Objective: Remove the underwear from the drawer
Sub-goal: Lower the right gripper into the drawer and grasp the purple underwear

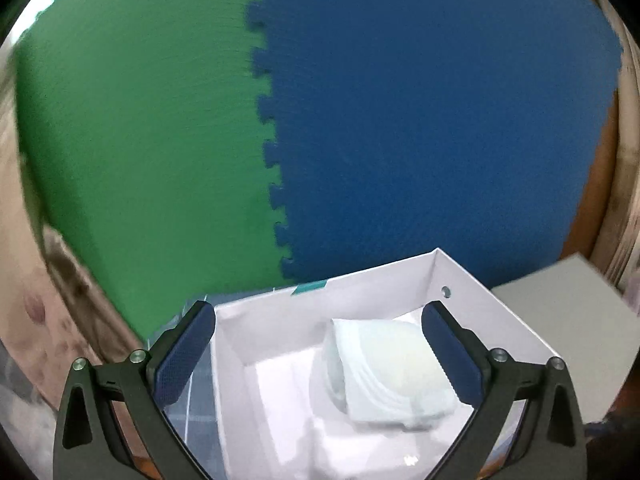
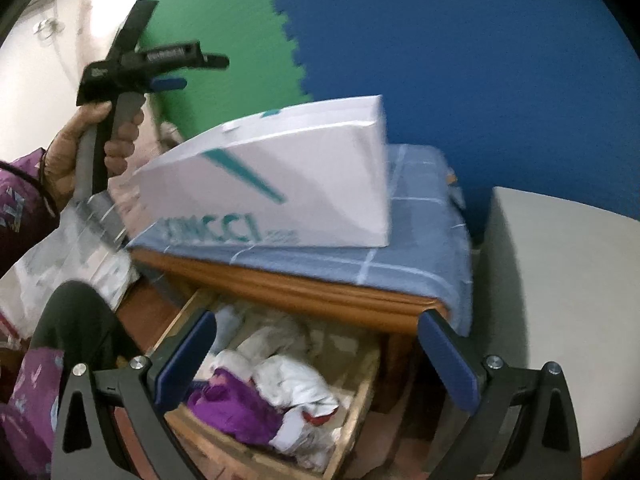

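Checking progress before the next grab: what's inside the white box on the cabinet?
A folded pale garment lies in the white box, on white lining. Whatever is under the garment is hidden, and the box's near end is cut off by the picture edge.

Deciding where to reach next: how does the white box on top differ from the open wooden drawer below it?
The white box sits on the blue checked cloth atop the cabinet; the wooden drawer is pulled out beneath. The box holds one pale folded garment; the drawer holds a jumble including a purple garment and white ones. Both are open-topped and hold clothing.
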{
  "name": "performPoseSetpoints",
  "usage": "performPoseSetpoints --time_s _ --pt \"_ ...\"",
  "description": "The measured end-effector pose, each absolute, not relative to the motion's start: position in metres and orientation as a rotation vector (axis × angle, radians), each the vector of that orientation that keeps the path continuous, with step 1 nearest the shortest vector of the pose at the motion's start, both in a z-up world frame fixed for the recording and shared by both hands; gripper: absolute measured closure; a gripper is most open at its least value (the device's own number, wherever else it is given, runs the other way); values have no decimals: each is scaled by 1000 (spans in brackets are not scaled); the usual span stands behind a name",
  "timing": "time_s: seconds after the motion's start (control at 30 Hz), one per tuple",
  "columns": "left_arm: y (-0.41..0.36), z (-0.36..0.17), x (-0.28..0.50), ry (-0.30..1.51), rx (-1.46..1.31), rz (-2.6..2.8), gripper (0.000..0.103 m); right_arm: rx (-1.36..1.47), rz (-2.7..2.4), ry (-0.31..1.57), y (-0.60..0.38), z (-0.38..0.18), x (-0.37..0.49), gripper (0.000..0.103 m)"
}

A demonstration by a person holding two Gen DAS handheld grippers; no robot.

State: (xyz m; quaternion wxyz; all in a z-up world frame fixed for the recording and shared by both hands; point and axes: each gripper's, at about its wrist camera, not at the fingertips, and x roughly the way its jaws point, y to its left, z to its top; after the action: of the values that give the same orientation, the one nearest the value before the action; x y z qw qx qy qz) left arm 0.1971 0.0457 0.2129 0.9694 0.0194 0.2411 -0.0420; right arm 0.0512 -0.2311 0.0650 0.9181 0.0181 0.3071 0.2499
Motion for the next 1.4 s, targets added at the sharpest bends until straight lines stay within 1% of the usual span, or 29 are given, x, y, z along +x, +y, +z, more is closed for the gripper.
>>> performPoseSetpoints --time_s 0.07,0.17,0.37,0.5,0.63,0.67,0.73,0.83,0.93,1.07,1.1,1.2,1.23,1.27,1.33,1.4 --pt "58 207 180 491 13 -85 0 6 560 649 -222 63 48 0" --pt "85 185 146 536 -22 -69 0 -71 644 703 -199 55 44 0" --pt "145 136 85 625 -165 -50 1 -205 797 894 -153 23 43 0" --pt "173 110 45 617 -179 3 1 -208 860 1030 -136 3 53 0" --pt "188 89 26 636 -160 74 1 -186 886 1136 -122 -16 65 0" --pt "190 87 25 645 -176 78 1 -179 895 1157 -119 -20 67 0" --pt "195 85 22 641 -221 64 1 -176 907 1194 -113 -28 70 5" --pt "198 79 26 662 -252 56 1 -183 911 1243 -101 -41 74 8" --pt "201 73 31 690 -285 25 1 -200 897 1281 -93 -52 81 8" --pt "211 70 28 676 -355 12 1 -207 906 1386 -82 -76 87 8" --pt "215 69 28 676 -387 9 1 -216 909 1427 -79 -85 87 8" --pt "228 65 27 669 -482 10 1 -171 908 1466 -76 -94 94 8" --pt "234 62 27 665 -523 11 1 -169 900 1481 -75 -97 97 14" --pt "238 60 25 660 -558 13 1 -174 889 1506 -73 -103 99 16" --pt "246 58 25 650 -613 15 1 -155 886 1530 -71 -113 101 16" --pt "252 56 23 639 -655 23 1 -153 876 1518 -69 -113 102 20"
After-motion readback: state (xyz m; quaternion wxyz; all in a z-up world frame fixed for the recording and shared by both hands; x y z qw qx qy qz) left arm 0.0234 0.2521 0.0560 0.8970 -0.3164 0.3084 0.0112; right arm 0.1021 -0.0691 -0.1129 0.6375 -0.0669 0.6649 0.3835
